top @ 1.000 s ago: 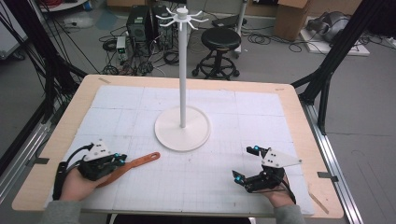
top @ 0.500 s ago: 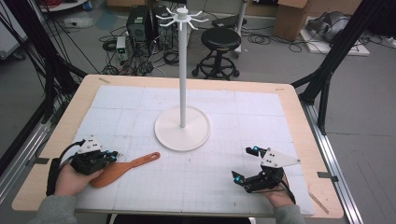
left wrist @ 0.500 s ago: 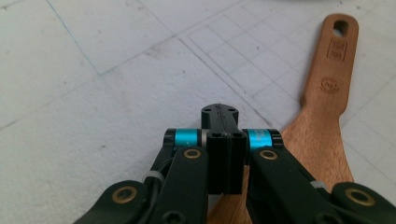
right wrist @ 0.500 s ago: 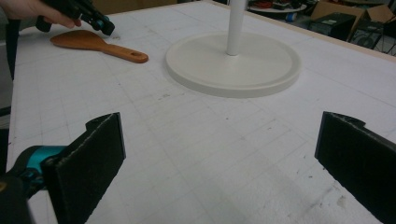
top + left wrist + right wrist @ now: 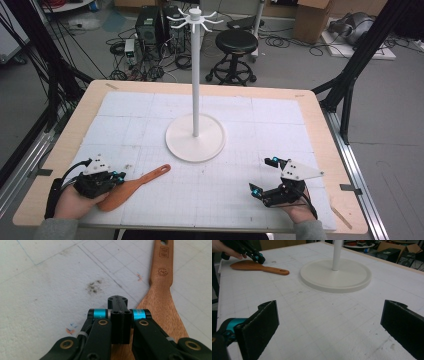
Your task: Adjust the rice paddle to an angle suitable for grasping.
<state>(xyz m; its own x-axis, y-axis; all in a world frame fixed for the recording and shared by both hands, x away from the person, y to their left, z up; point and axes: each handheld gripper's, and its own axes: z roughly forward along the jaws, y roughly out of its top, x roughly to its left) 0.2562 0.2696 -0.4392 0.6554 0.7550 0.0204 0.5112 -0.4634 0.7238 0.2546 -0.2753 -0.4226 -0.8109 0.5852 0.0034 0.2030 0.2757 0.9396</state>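
Observation:
A wooden spatula (image 5: pixel 135 186) lies flat on the white mat at the near left, its handle pointing toward the stand. My left gripper (image 5: pixel 119 176) rests low beside the spatula's blade. In the left gripper view its jaws (image 5: pixel 117 302) are pressed together with nothing between them, and the spatula (image 5: pixel 162 297) runs along their right side and under them. At the near right my right gripper (image 5: pixel 264 175) is open; its two pads (image 5: pixel 265 322) stand far apart over bare mat. The right gripper view also shows the spatula (image 5: pixel 257 266) and the left gripper (image 5: pixel 258 257) farther off.
A white hanger stand with a round base (image 5: pixel 195 145) and a tall pole (image 5: pixel 195 75) stands at the middle of the table. The wooden table rim (image 5: pixel 320 125) frames the mat. Behind the table are a stool (image 5: pixel 236 42) and floor cables.
My left gripper has drawn back slightly to the left, off the spatula's blade. The spatula and the right gripper have stayed where they were.

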